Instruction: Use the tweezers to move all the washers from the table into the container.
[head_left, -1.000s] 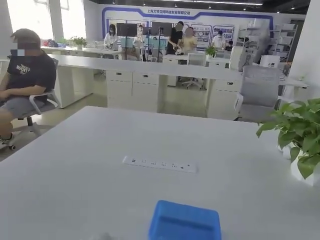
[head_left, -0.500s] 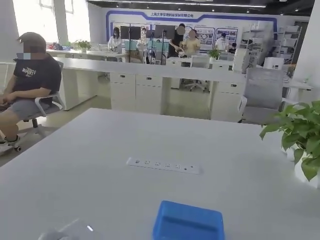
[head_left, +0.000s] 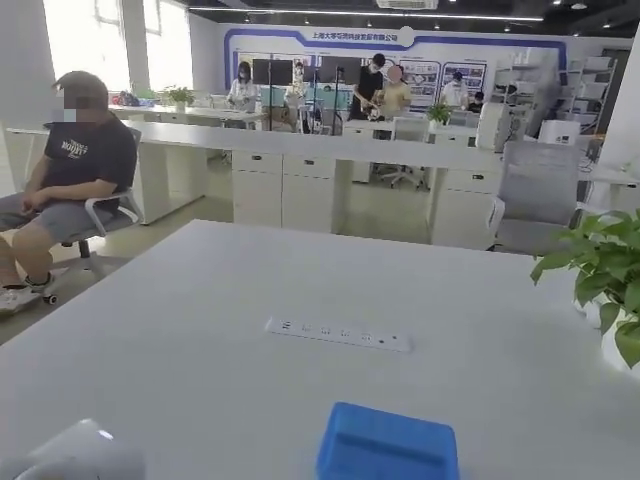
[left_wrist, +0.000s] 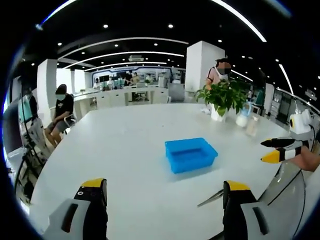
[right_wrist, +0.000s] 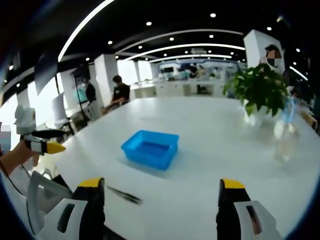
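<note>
Left gripper (left_wrist: 164, 186): jaws spread wide, nothing between them, held low over the near edge of a white table (left_wrist: 125, 145). Tweezers (left_wrist: 210, 198): thin metal pair lying flat on the table, just beside the tip of this gripper's right-hand jaw. Container (left_wrist: 191, 154): blue, rectangular, open-topped, on the table ahead of the jaws and slightly to their right, apart from the tweezers; contents cannot be made out. Right gripper (right_wrist: 161, 185): jaws likewise wide apart and empty, low over the same table edge; in its own view the tweezers lie just ahead of its left-hand jaw and the container sits farther ahead, left of centre. In the left gripper view it enters from the right edge, held by a hand (left_wrist: 306, 159), its yellow tips parted. Plant (left_wrist: 225, 97): leafy, in a white pot, on the far right of the table beyond the container. Bottle (left_wrist: 242, 117): pale, just beside the pot on its right. Power strip (head_left: 338, 333): white, flat on the table beyond the container in the head view. Pale blurred shape (head_left: 70, 455): at the lower left of the head view; cannot tell what it is. Seated person (head_left: 70, 170): on an office chair off the table's far left. White desks (head_left: 300, 170): beyond the table, with several people standing behind them.
</note>
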